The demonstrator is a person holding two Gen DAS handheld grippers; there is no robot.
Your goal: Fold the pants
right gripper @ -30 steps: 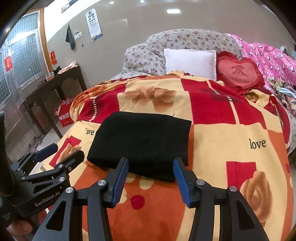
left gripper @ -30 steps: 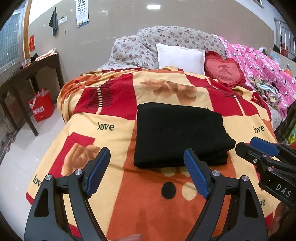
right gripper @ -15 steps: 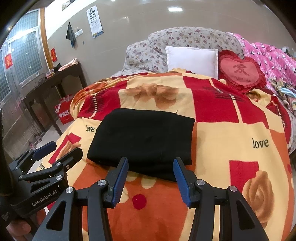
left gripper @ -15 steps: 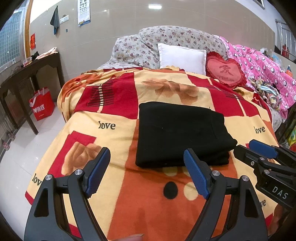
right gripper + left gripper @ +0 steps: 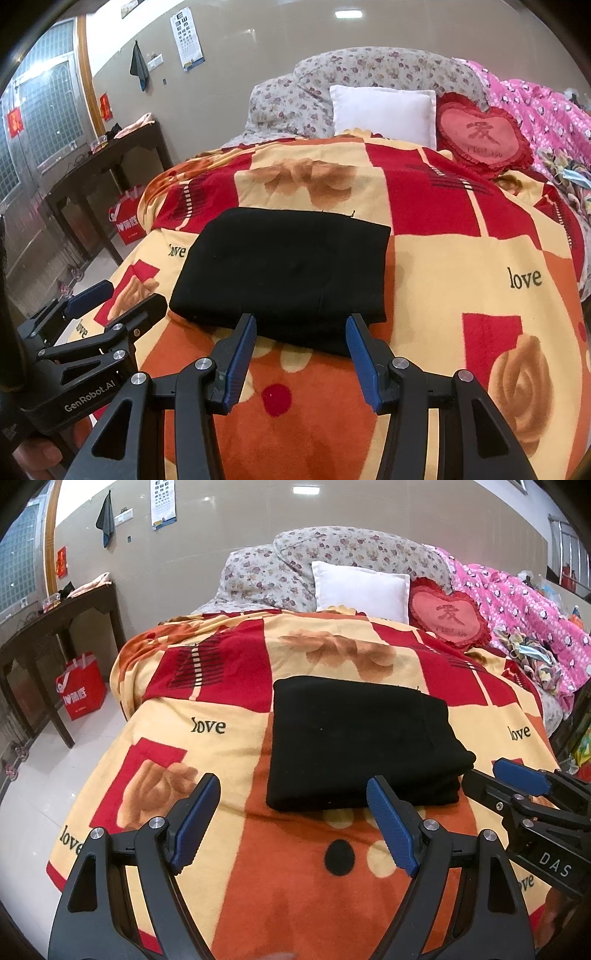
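Black pants (image 5: 354,738) lie folded into a flat rectangle on the red, yellow and orange blanket (image 5: 229,686); they also show in the right wrist view as the same black pants (image 5: 288,273). My left gripper (image 5: 293,812) hangs open just in front of the stack's near edge, nothing between its blue pads. My right gripper (image 5: 301,345) is open too, its tips over the near edge of the pants without pressing on them. Each gripper appears at the side of the other's view: the right gripper (image 5: 498,779) and the left gripper (image 5: 118,299).
At the head of the bed are a white pillow (image 5: 360,589), a red heart cushion (image 5: 448,618), floral bedding (image 5: 332,554) and a pink quilt (image 5: 524,616). A dark wooden table (image 5: 44,627) and red bag (image 5: 79,690) stand on the floor to the left.
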